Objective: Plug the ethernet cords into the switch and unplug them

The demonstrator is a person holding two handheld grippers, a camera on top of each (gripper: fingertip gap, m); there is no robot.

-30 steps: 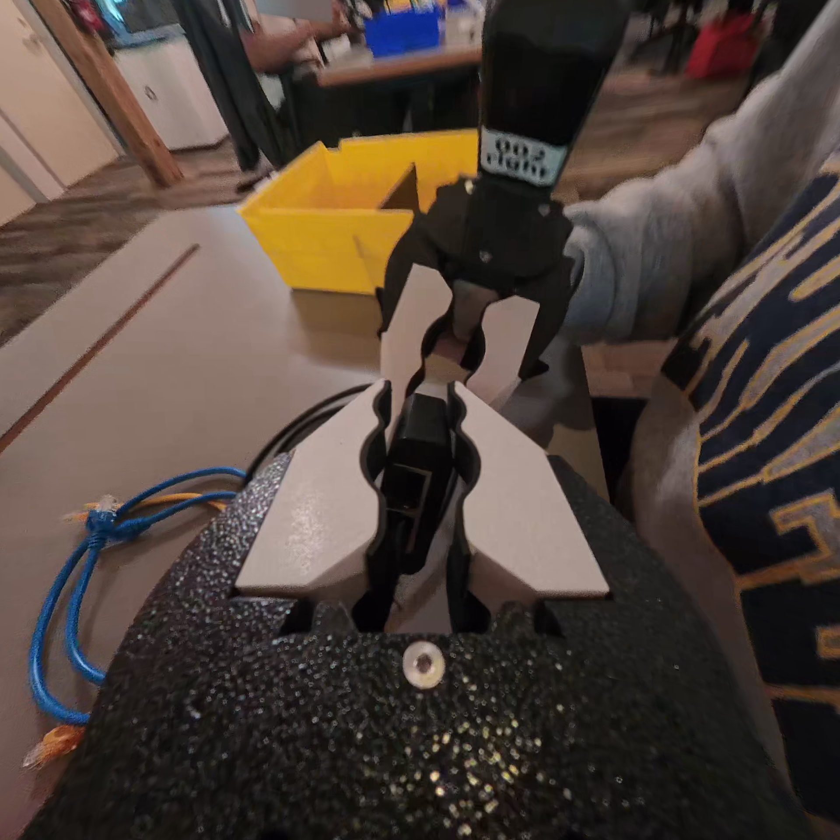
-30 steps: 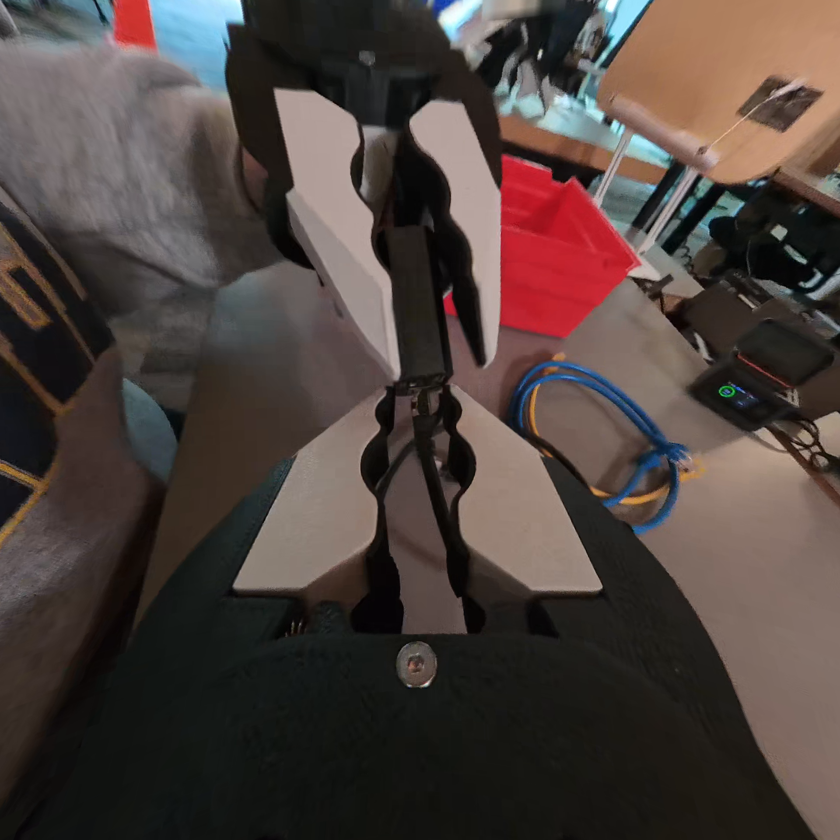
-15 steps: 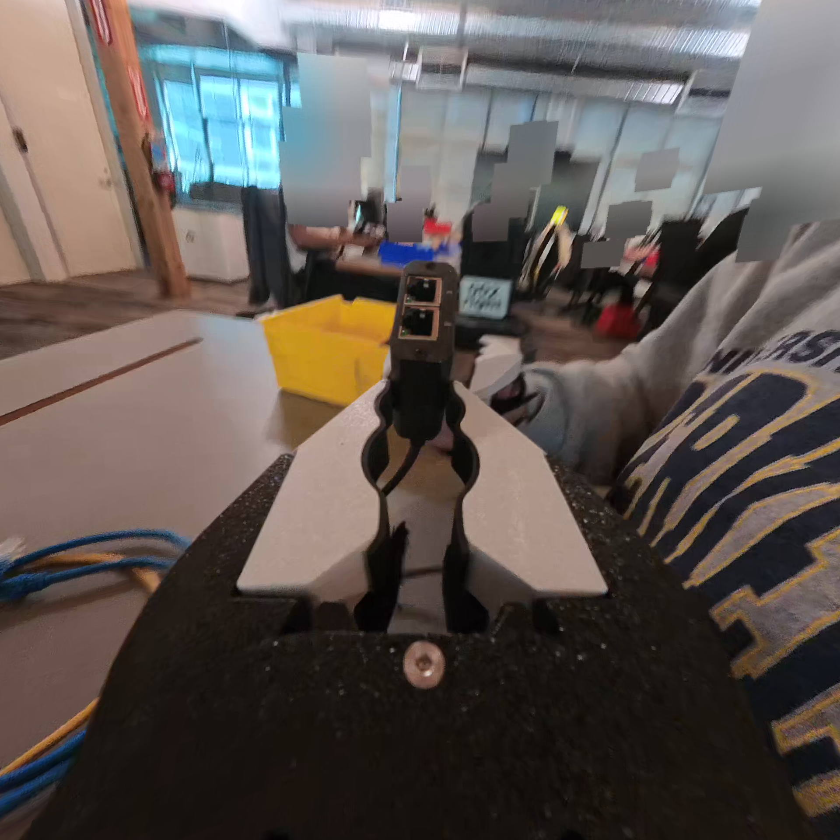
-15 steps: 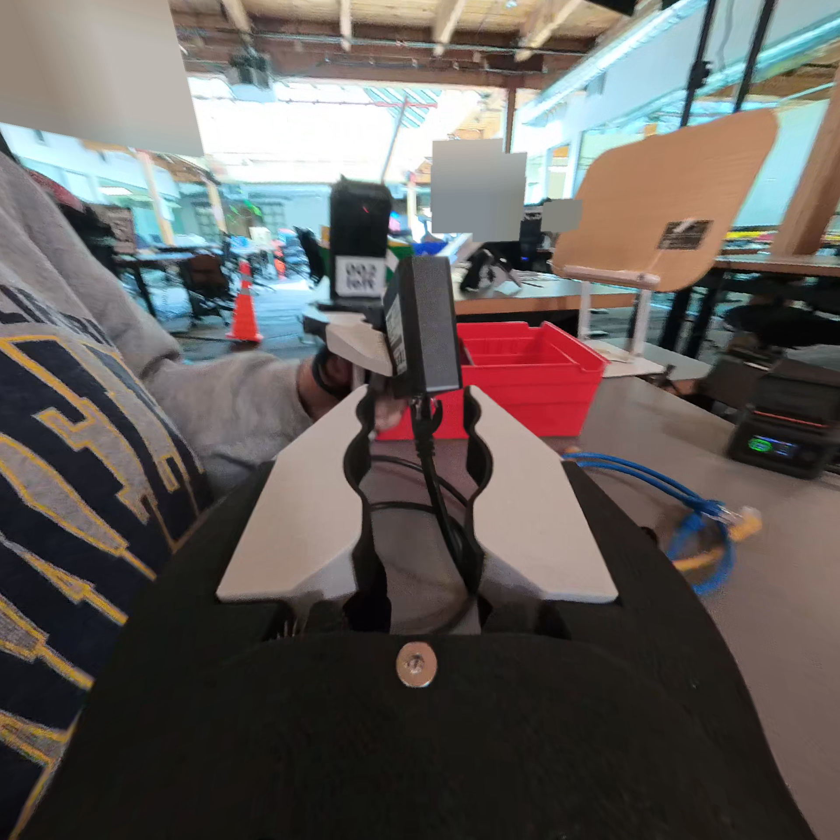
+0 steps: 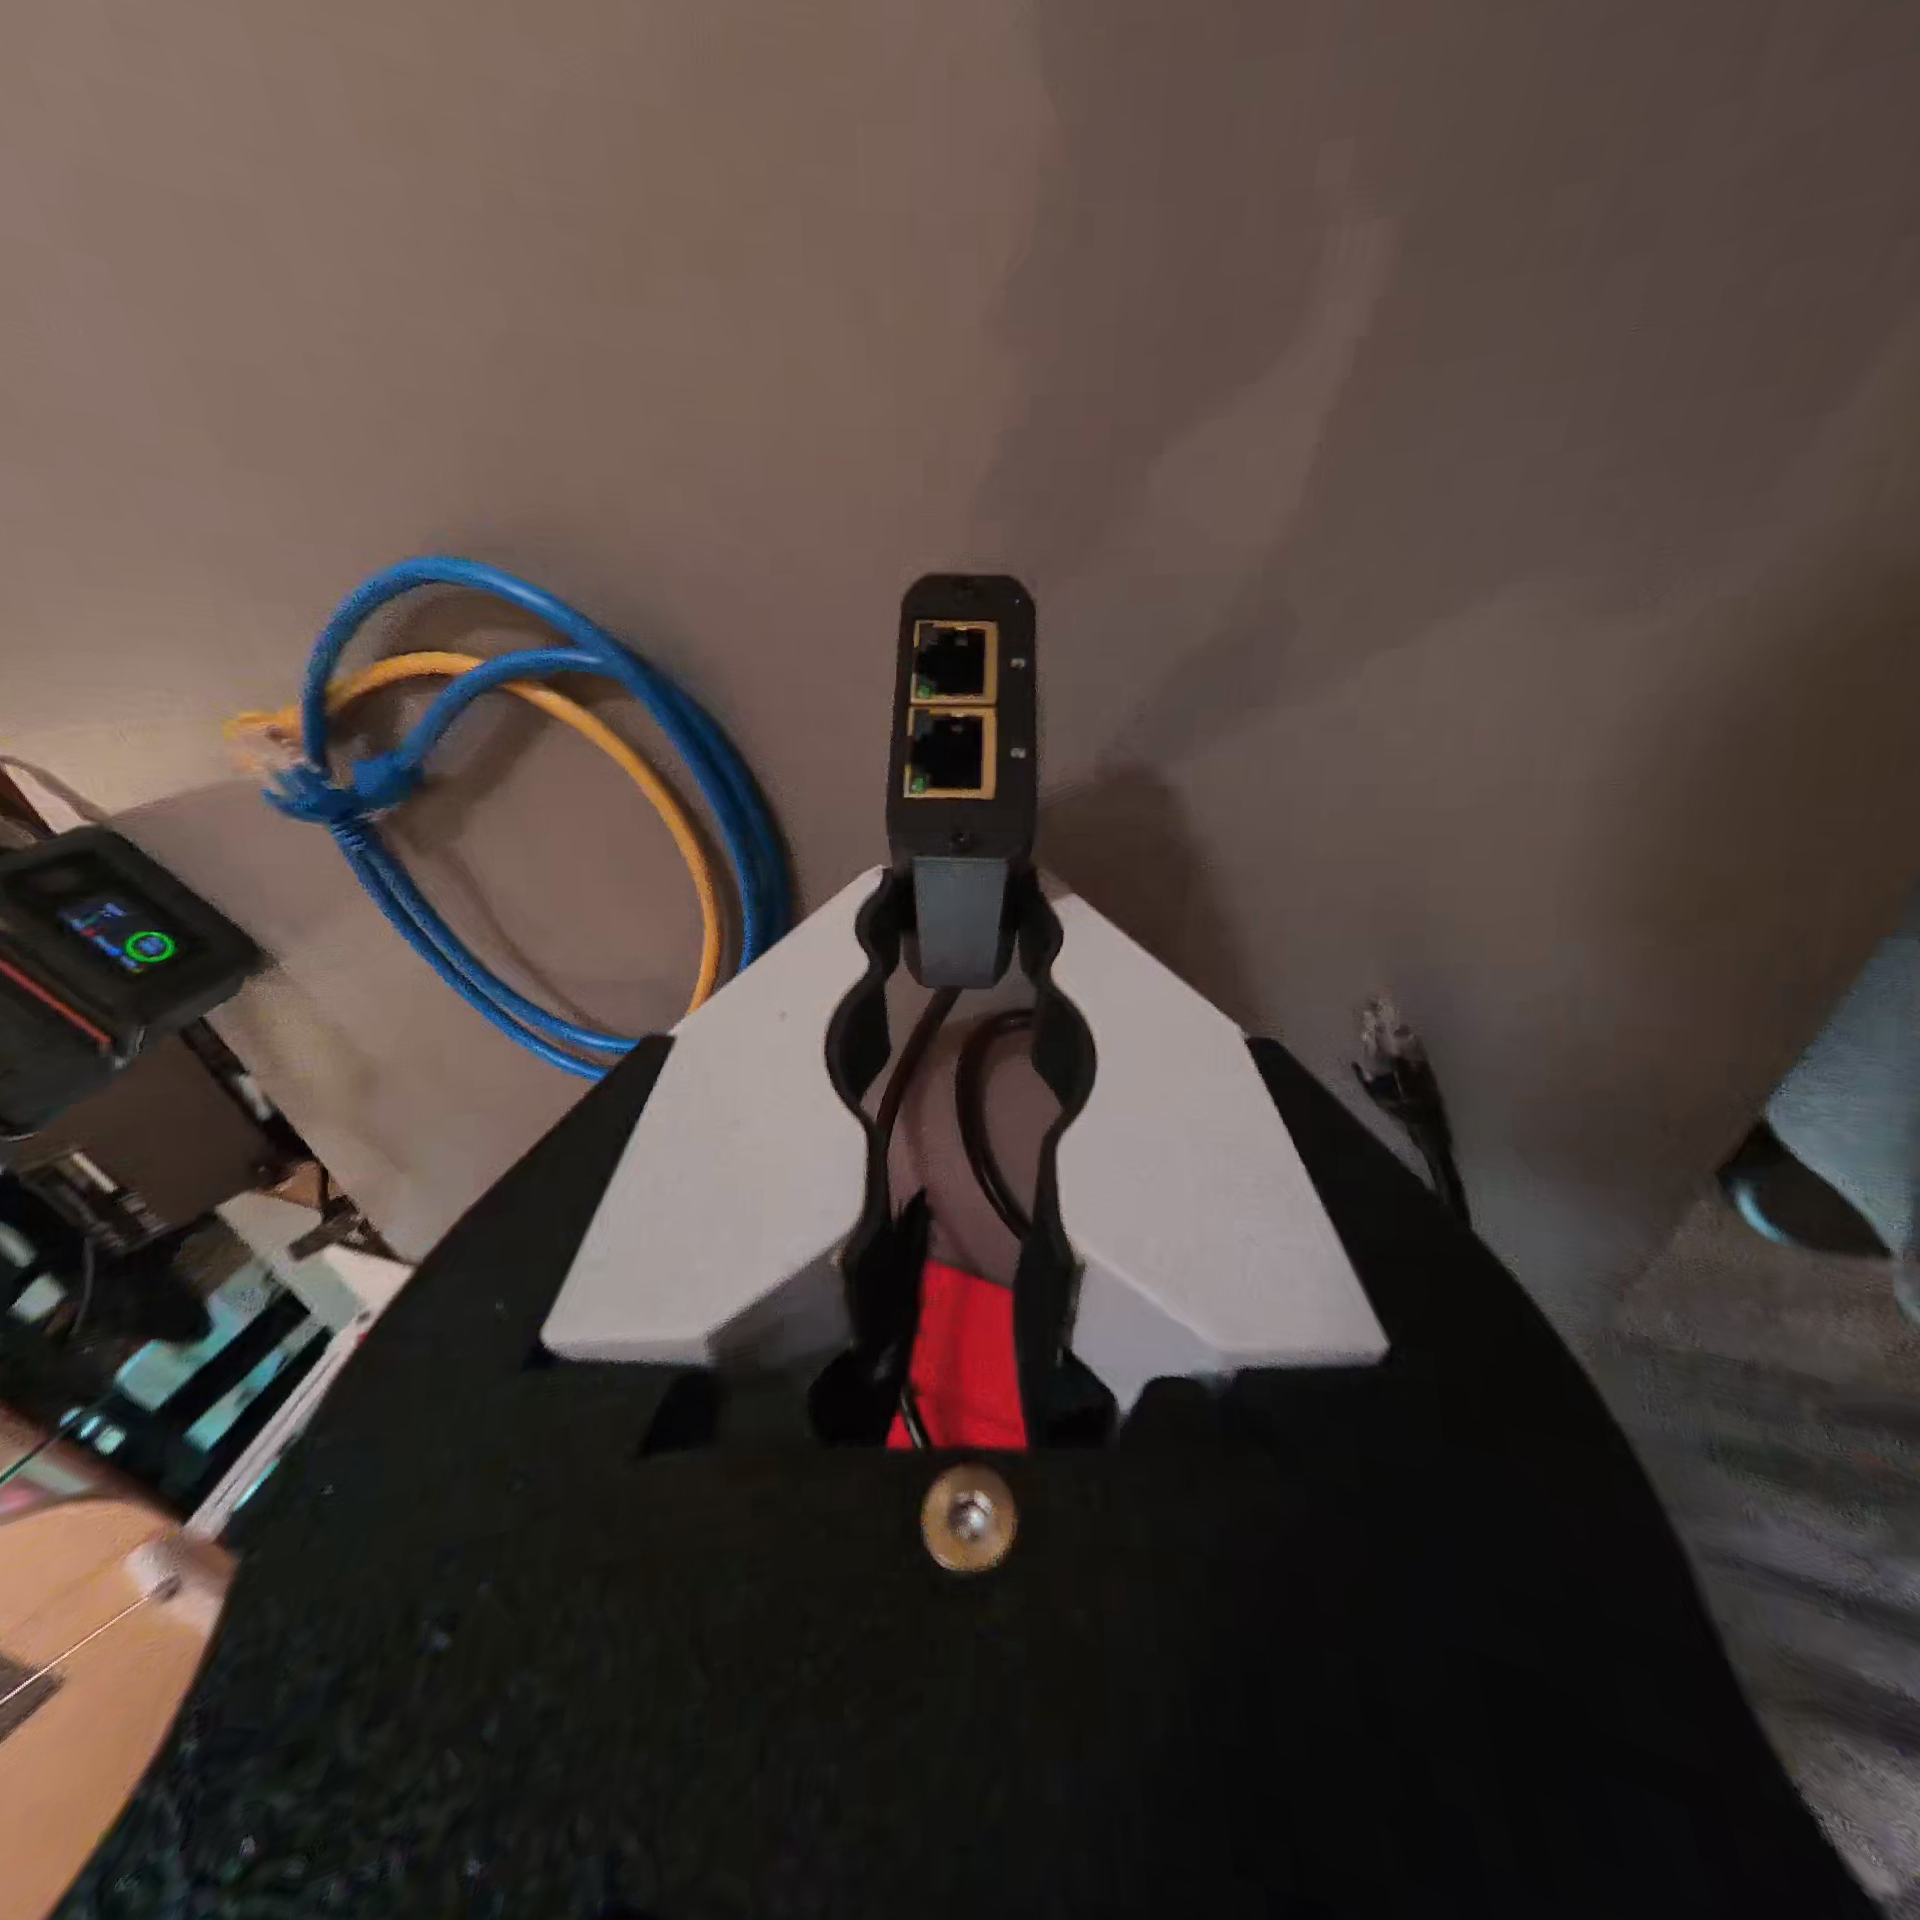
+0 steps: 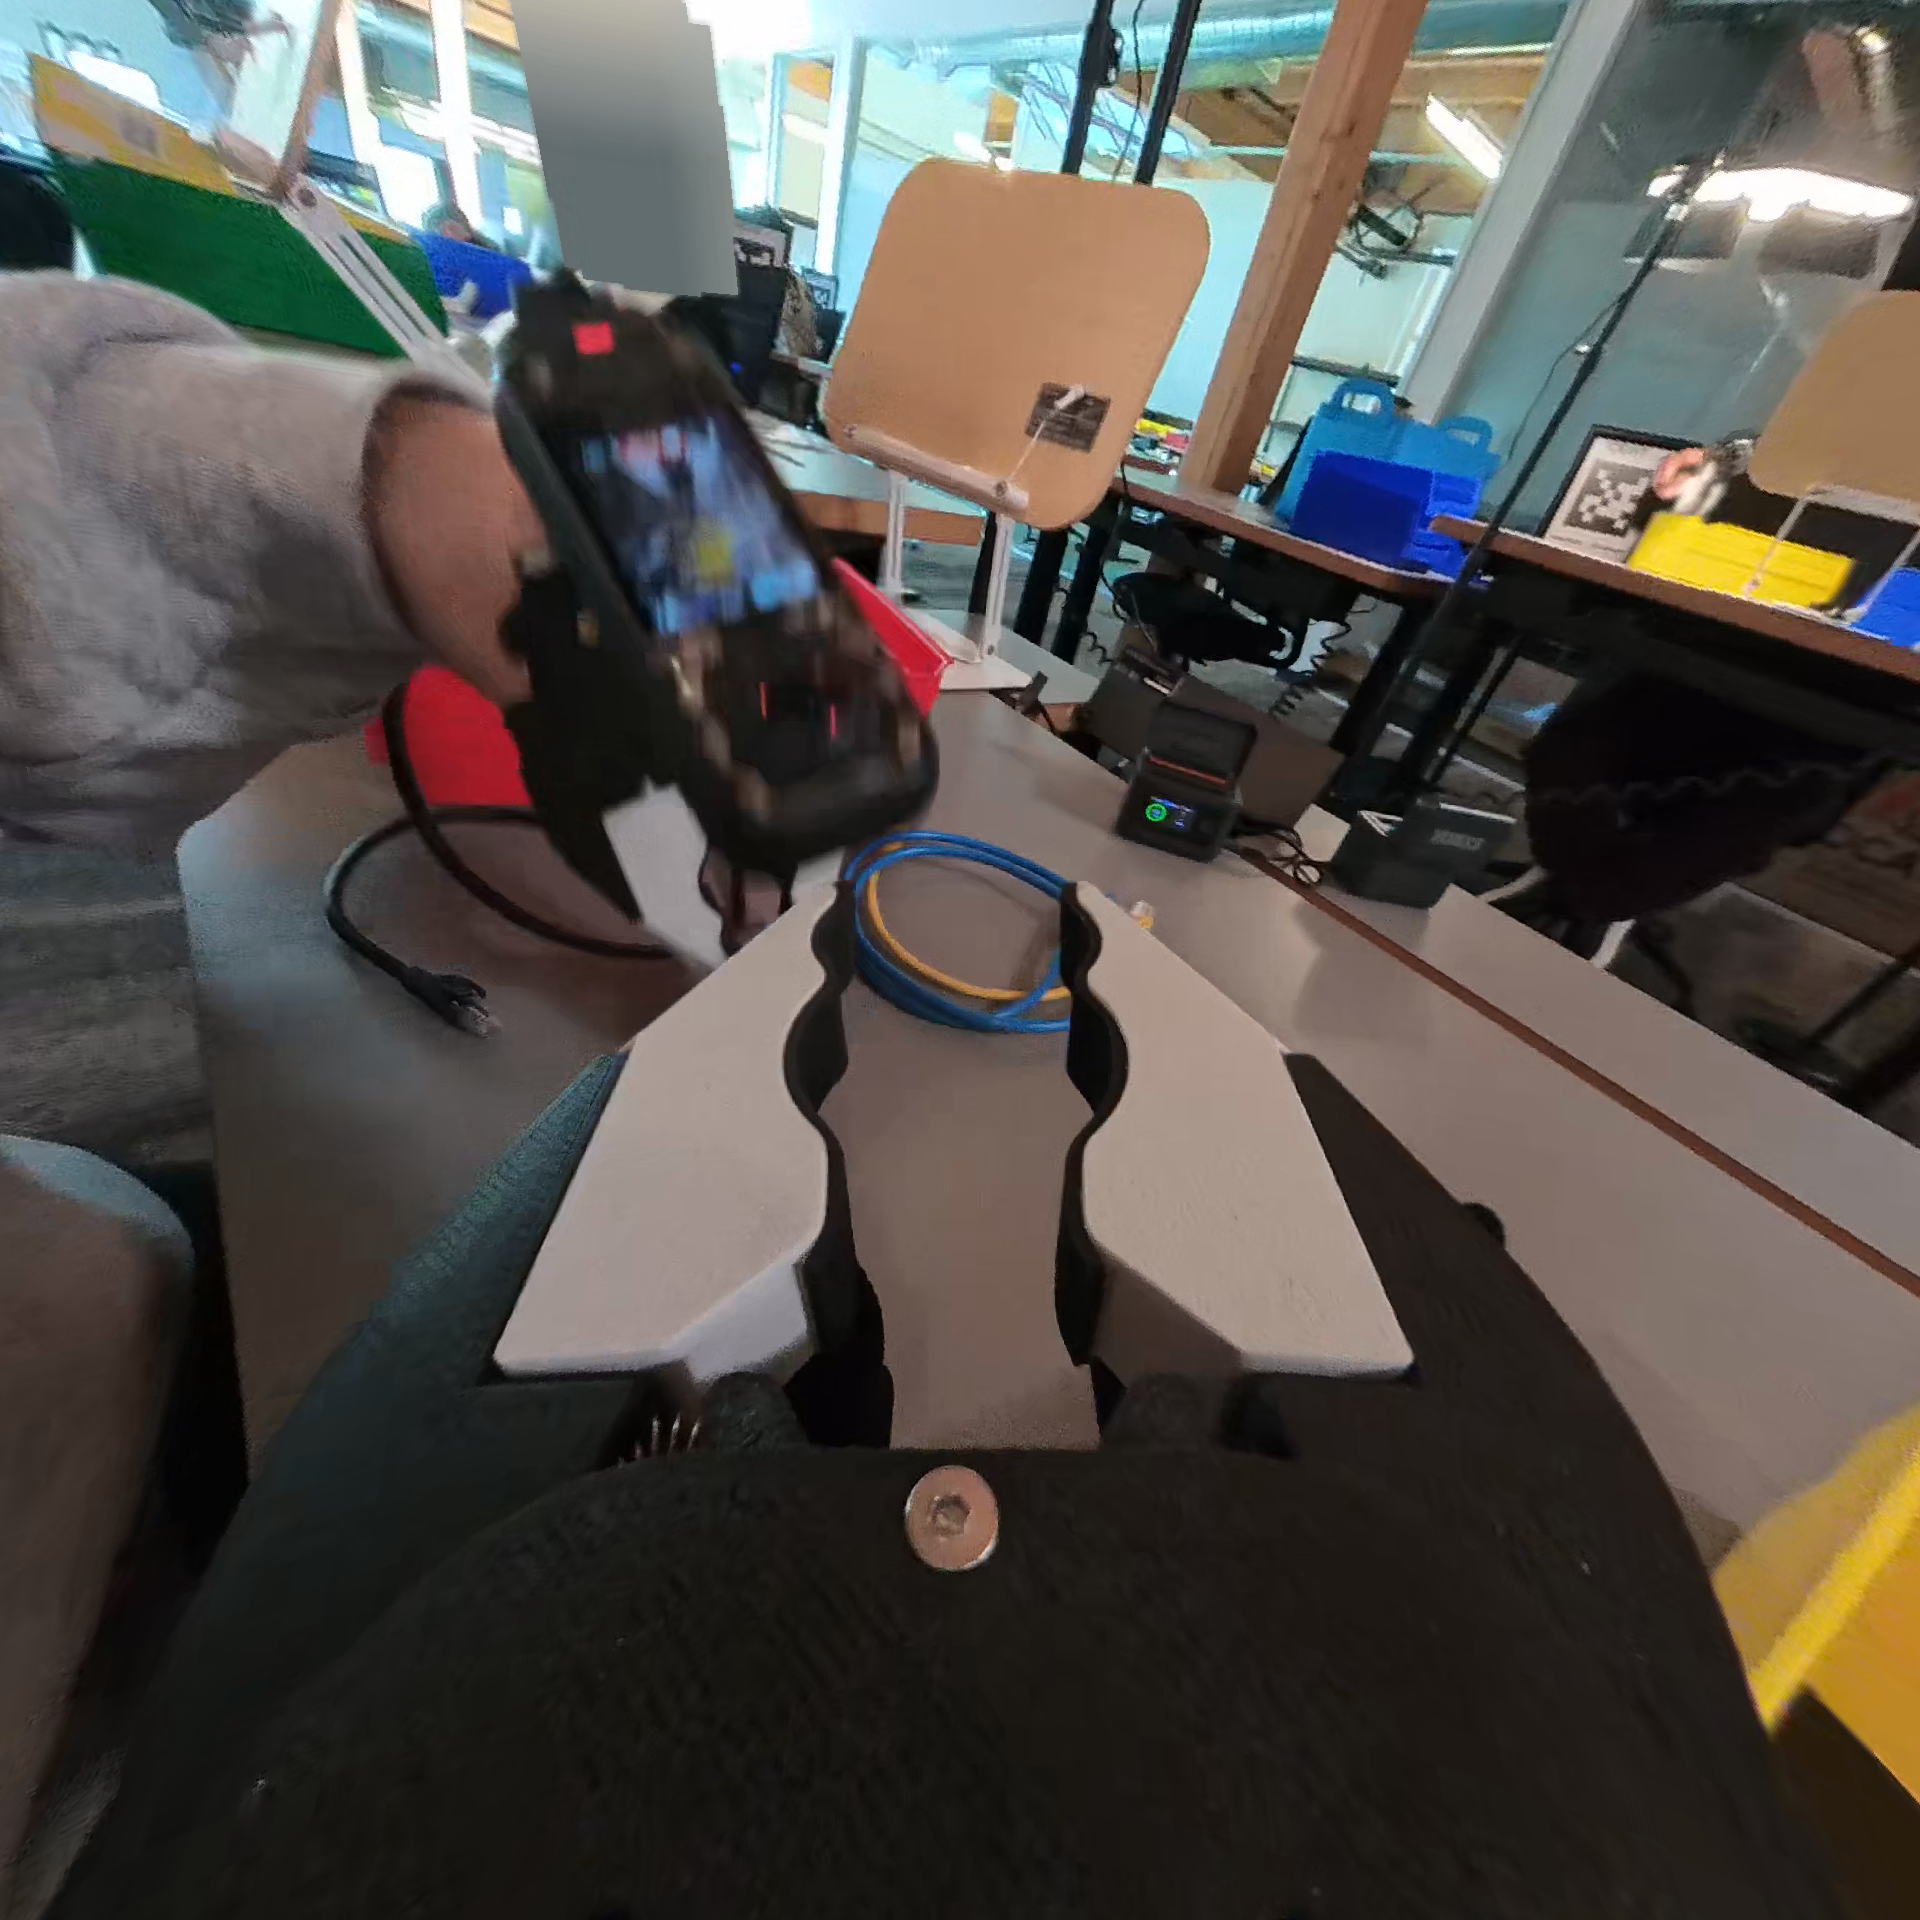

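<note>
The left gripper is clamped on the black switch, its two gold-rimmed ports both unfilled and facing the camera; any marking on it is too small to read. At ten o'clock of it the blue and yellow ethernet cords lie coiled on the table; a black cord lies apart at the table's edge. The right gripper hangs with fingers spread and nothing between them, the coil at its twelve o'clock; a small black device with a lit screen sits at one o'clock.

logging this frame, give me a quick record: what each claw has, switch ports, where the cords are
left claw: shut on the switch, held above the table
right claw: open, holds nothing
switch ports: two, both vacant
blue cord: coiled on the table, unplugged
yellow cord: coiled with the blue one, unplugged
black cord: loose plug end lying on the table
</note>
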